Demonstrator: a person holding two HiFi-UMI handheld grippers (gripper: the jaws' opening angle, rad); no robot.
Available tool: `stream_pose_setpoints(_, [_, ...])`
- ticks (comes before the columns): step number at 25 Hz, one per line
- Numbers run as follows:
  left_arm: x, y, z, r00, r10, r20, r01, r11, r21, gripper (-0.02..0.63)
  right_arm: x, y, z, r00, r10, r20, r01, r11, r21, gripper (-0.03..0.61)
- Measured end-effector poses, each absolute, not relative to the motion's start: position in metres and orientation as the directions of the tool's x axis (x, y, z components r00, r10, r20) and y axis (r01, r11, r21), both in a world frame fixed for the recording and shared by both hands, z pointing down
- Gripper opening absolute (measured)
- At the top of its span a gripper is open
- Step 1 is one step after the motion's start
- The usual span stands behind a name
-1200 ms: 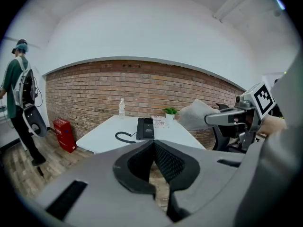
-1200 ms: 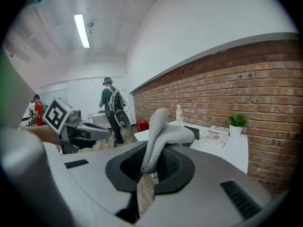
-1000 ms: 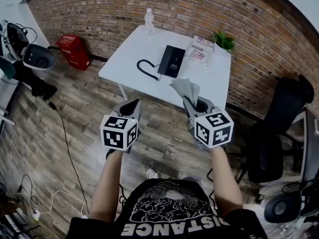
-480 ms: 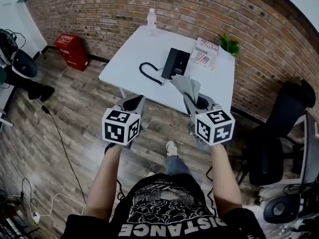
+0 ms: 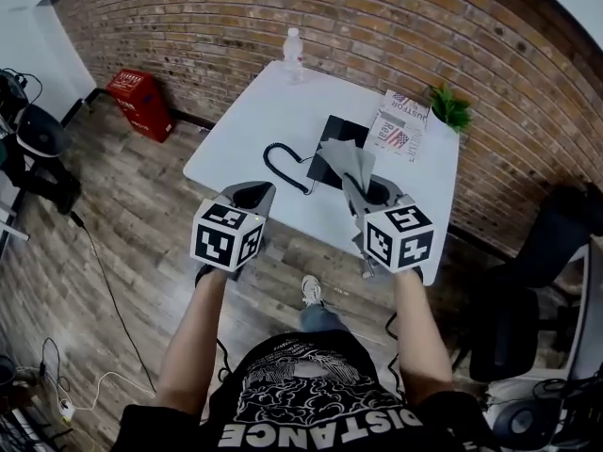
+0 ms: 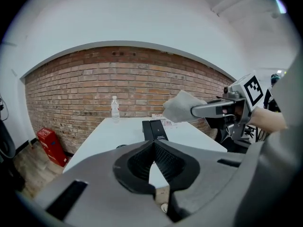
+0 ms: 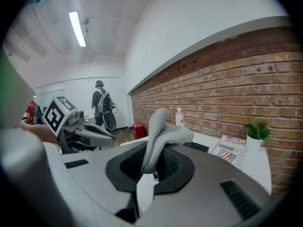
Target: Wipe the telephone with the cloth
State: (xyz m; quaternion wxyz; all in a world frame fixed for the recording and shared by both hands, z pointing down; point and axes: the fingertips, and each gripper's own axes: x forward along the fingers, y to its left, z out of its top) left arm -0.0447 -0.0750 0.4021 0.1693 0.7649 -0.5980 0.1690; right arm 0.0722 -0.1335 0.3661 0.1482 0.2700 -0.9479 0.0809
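Observation:
A black telephone point(image 5: 330, 139) with a coiled cord point(image 5: 283, 165) lies on the white table point(image 5: 254, 121). In the left gripper view the telephone point(image 6: 154, 129) lies ahead, beyond my jaws. My right gripper point(image 5: 358, 188) is shut on a grey cloth point(image 5: 349, 158), which sticks up and hides part of the phone in the head view. From the right gripper view the cloth point(image 7: 158, 134) rises between the jaws of the right gripper point(image 7: 151, 169). Held in the air short of the table's near edge, my left gripper point(image 5: 252, 194) has its jaws together with nothing in them, as the left gripper point(image 6: 152, 143) shows in its own view.
At the table's far edge stands a water bottle point(image 5: 294, 43). A newspaper point(image 5: 400, 125) and a small plant point(image 5: 450, 109) sit at its right. A red box point(image 5: 132, 97) stands by the brick wall. An office chair point(image 5: 528, 281) is at the right. A person point(image 7: 99, 103) stands far off.
The person has stepped closer to the table, so both grippers now hang near its front edge. In the head view the cloth now overlaps the telephone. Neither grip has changed.

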Motion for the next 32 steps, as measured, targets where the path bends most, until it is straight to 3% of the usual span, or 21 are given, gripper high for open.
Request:
stream_pose_setpoints(18, [-0.059,-0.244,0.442,0.263,-0.785,0.561,-0.963,-0.245,0.108,0.006,0.032,-0.321,0.404,-0.795,-0.445,0.412,-0.514,0.855,-0.069,0.011])
stream_pose_setpoints(32, [-0.087,-0.268,0.47,0.241,-0.77,0.59,-0.971,-0.193,0.145,0.006,0.003,-0.379,0.464,-0.73,-0.446,0.518,-0.533,0.846,-0.022,0.011])
